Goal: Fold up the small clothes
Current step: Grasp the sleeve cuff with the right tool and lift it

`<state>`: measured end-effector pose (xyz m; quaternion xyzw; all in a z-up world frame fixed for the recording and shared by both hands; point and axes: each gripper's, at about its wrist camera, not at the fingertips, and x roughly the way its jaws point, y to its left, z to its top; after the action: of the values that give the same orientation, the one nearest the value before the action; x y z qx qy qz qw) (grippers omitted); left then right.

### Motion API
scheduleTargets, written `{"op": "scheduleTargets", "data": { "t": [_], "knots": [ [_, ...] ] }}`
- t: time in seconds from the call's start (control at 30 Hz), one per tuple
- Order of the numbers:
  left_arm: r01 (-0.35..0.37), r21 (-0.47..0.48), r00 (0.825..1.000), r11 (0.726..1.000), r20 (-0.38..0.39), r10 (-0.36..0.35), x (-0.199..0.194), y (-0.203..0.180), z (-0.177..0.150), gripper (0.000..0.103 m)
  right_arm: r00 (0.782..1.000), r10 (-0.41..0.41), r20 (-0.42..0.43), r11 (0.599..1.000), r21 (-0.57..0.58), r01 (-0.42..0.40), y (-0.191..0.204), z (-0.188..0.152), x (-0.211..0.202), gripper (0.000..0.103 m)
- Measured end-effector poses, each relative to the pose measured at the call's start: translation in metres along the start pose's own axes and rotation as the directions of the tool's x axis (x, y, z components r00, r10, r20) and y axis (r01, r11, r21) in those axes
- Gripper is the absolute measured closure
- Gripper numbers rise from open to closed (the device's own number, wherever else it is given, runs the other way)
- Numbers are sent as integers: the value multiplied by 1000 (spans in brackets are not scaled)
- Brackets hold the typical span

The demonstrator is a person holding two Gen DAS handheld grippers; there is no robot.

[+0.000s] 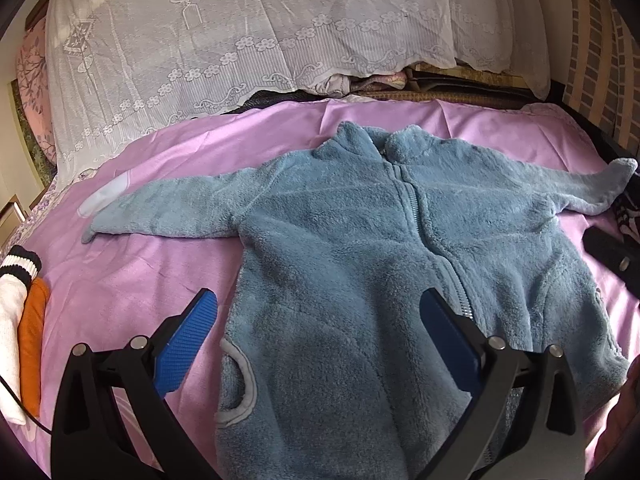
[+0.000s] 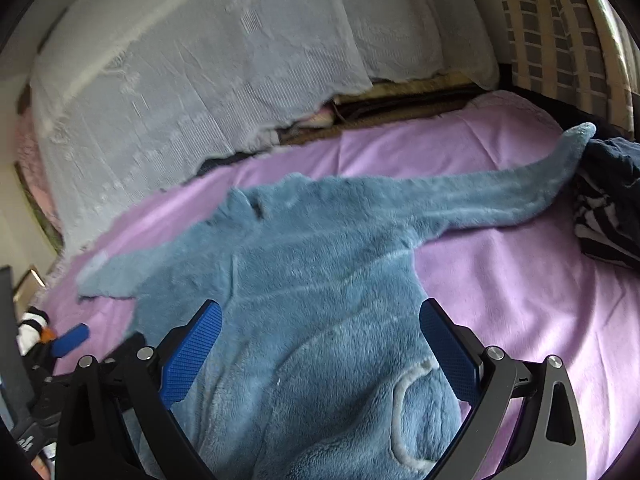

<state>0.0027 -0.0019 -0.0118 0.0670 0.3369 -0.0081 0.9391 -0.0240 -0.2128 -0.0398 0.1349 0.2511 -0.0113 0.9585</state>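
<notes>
**Blue fluffy jacket lies flat on the pink bed**

A big pink sheet (image 1: 132, 280) covers the bed. A white lace cloth (image 1: 240, 32) hangs over a tall pile along the far edge of the bed.

The blue fluffy jacket (image 1: 360, 260) lies spread out in the middle of the sheet, zipper side up. Its collar points to the far edge. One sleeve (image 1: 168, 208) reaches out to the left edge and the other sleeve (image 2: 500, 196) reaches out to the right edge, where its tip touches a dark striped cloth (image 2: 604, 216). A pocket with a pale rim sits low on each side of the jacket.

By the left edge lies a white cloth with dark stripes (image 1: 12, 320) and an orange cloth (image 1: 34, 336) just beside it.

The left gripper (image 1: 316, 320) sits over the bottom left part of the jacket. Its blue fingers are wide apart and hold nothing.

The right gripper (image 2: 320, 332) sits over the bottom right part of the jacket. Its blue fingers are wide apart too, holding nothing.
</notes>
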Motion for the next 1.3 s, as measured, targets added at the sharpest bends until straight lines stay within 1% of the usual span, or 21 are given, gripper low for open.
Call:
{"op": "scheduleTargets", "data": {
  "t": [0.1,0.2,0.27,0.33,0.43,0.5,0.57,0.63,0.67,0.77,0.83,0.87,0.9,0.97,1.03,1.07,1.13,1.17,1.2,1.27,1.3],
  "knots": [
    [-22,39,1000,999,3,22,4,-10,-4,4,999,-24,32,999,36,23,-17,11,-6,3],
    [-46,74,999,996,-22,48,13,-18,-8,4,995,-58,76,984,174,44,-56,24,-13,3],
    [-44,76,998,996,-46,48,19,-18,-9,4,994,-51,99,953,304,18,-90,31,-13,3],
    [-38,74,997,997,-67,43,23,-18,-10,4,994,-51,96,910,414,7,-125,39,-8,4],
    [-29,57,996,998,-82,33,25,-15,-9,4,988,-131,75,864,498,77,-162,52,-2,9],
    [-1,17,996,1000,-87,2,20,-10,-1,4,980,-189,54,840,526,134,-181,62,3,9],
    [52,-7,995,999,-85,-53,17,-10,12,4,973,-227,43,821,546,168,-194,73,9,9],
    [88,1,992,996,-86,-88,18,-18,27,4,970,-242,2,805,558,199,-201,83,23,9],
    [101,18,991,995,-95,-99,21,-26,38,4,969,-244,-28,789,576,215,-204,86,31,8],
    [135,62,982,989,-142,-125,37,-54,64,4,957,-284,-56,755,602,259,-208,94,49,8],
    [159,77,973,984,-180,-143,54,-78,81,4,937,-340,-86,726,609,319,-208,98,58,8],
    [171,70,969,983,-194,-154,60,-88,87,4,924,-371,-93,703,622,345,-206,97,63,8],
    [182,57,964,982,-208,-167,67,-96,92,4,911,-400,-96,693,619,370,-203,96,66,8],
    [208,26,950,978,-242,-195,85,-113,99,4,872,-480,-99,689,572,445,-197,101,74,8],
    [195,19,951,981,-249,-184,101,-122,98,4,830,-548,-106,664,548,508,-203,105,78,8],
    [168,22,957,986,-245,-158,109,-125,92,4,823,-557,-117,649,557,518,-210,106,79,8],
    [116,39,967,993,-232,-104,125,-126,77,4,811,-572,-120,640,554,533,-215,109,82,7],
    [107,43,966,993,-242,-94,133,-125,70,4,804,-583,-113,636,552,539,-215,110,84,7],
    [128,28,961,991,-253,-117,135,-122,68,4,802,-589,-101,635,556,536,-217,110,86,7],
    [164,-9,957,986,-239,-162,129,-114,71,4,792,-608,-54,641,555,530,-216,105,83,16],
    [176,-24,956,984,-234,-177,128,-111,70,4,783,-621,-38,642,547,536,-213,101,82,28]
  ]
}}
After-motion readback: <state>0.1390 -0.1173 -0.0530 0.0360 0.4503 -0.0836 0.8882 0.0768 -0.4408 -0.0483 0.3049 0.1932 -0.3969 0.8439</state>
